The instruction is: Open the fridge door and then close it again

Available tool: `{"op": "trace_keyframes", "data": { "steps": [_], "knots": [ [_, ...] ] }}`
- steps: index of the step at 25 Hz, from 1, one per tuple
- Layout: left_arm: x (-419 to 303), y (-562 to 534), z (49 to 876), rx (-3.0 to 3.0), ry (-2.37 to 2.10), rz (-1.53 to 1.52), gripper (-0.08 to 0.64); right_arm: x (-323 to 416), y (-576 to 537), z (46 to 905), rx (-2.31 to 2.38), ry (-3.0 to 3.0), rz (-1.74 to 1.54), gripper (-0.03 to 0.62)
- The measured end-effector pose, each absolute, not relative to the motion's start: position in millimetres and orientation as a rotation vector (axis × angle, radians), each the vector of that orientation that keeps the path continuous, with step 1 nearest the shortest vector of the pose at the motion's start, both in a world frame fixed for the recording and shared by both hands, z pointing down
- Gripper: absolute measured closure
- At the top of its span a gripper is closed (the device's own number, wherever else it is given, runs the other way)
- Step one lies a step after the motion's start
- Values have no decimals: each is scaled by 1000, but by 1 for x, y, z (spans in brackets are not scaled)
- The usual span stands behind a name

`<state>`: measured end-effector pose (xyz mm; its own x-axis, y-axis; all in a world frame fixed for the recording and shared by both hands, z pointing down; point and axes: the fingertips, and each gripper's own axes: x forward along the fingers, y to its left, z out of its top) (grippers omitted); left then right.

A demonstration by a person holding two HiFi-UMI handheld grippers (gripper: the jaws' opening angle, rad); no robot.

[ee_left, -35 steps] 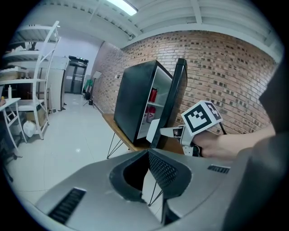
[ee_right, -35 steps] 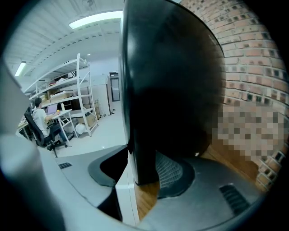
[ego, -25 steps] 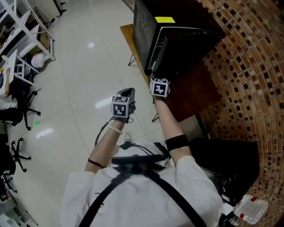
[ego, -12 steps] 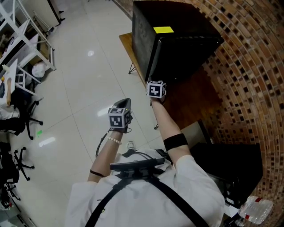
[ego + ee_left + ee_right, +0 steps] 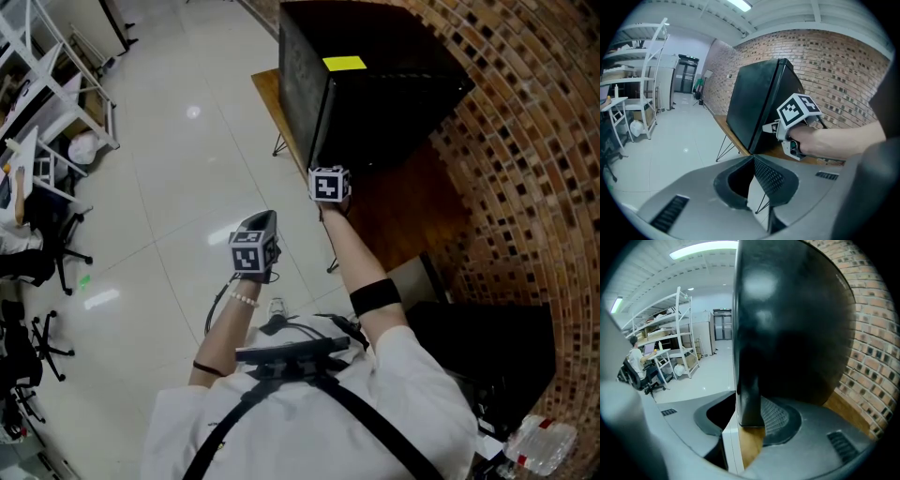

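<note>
A small black fridge (image 5: 375, 84) with a yellow label stands on a wooden table (image 5: 403, 202) against the brick wall; its door is closed. My right gripper (image 5: 319, 171) is at the door's near lower corner. In the right gripper view the door's edge (image 5: 749, 394) runs between the pads, which touch it on both sides; the jaws have just been closing on it. My left gripper (image 5: 265, 221) hangs shut and empty over the floor, left of the table. The left gripper view shows the fridge (image 5: 754, 108) and the right gripper (image 5: 771, 127) at its edge.
White tiled floor (image 5: 178, 159) spreads to the left. White shelving (image 5: 56, 84) and office chairs (image 5: 37, 244) stand at the far left. A black box (image 5: 478, 347) and a plastic bottle (image 5: 530, 445) lie at the lower right. The table rests on thin black legs (image 5: 278, 141).
One second ago the fridge door stood ajar, showing its rim; now it is closed flush. My right gripper has moved with the door edge toward the fridge. The left gripper has barely moved.
</note>
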<state>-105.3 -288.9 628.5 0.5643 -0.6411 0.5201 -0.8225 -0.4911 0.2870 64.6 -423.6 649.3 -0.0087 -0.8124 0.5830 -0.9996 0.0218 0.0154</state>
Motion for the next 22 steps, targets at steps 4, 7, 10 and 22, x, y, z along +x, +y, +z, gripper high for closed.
{"op": "trace_keyframes", "data": {
  "steps": [4,7,10,22],
  "knots": [
    [-90,-287,618,2319,-1156,458,560,66,-391,635,1756,-2007,602,388],
    [-77,-286,602,2375,-1146,419,560,73,-353,606,1743,-2149,619,395],
    [-55,-281,586,2427,-1142,399,560,97,-312,578,1774,-2241,609,452],
    [63,-210,571,2568,-986,431,560,203,-168,551,1979,-2261,593,591]
  ]
}}
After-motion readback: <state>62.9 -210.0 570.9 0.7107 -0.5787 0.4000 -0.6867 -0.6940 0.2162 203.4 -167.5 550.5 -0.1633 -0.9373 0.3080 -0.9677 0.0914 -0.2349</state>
